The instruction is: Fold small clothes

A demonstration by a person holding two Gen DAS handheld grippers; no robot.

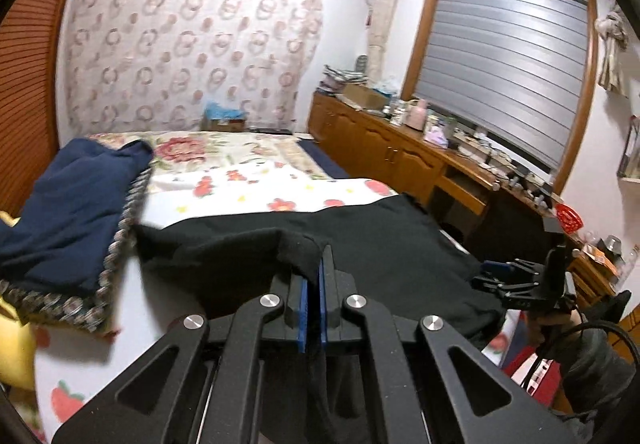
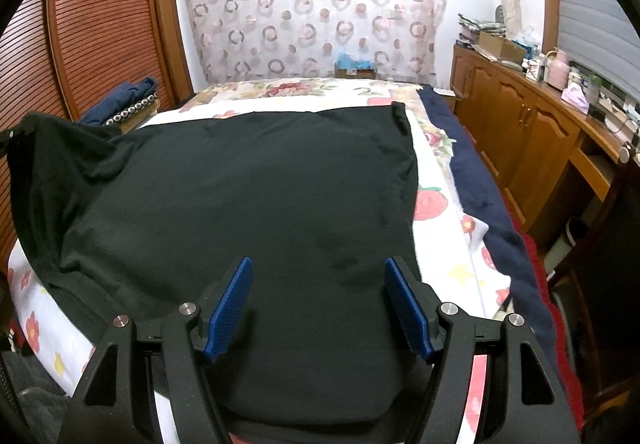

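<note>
- While the black soft cloth garment (image 2: 248,180) lies spread out on the bed with the white flowery sheet (image 1: 240,184), one edge of it is pulled up off the bed.
- The left gripper (image 1: 314,280) has its two blue pads squeezed tight together, and a fold of the black garment is pinched between them.
- The pinched cloth bunches up just over the tips of those jaws and hangs down on both sides of them.
- In the right wrist view, that lifted corner shows as a raised flap far off to the left of the right jaws.
- The right gripper (image 2: 318,304) has its jaws standing wide apart, with nothing pinched in them.
- Its blue ridged pads (image 2: 230,308) sit just above the near part of the black garment, and the flat cloth shows in the gap between them. I cannot tell if they touch it.
- In the left wrist view, the right gripper shows small, off to the right of the left jaws, at the near right edge of the garment.
- A folded dark blue cloth (image 1: 68,212) with a patterned grey edge lies to the left of the left jaws, next to the black garment.
- A long brown wooden cabinet (image 2: 520,132) runs along the wall well to the right of the right jaws.
- A pink and white curtain with ring shapes (image 2: 316,8) hangs far ahead of both pairs of jaws, past the end of the bed.
</note>
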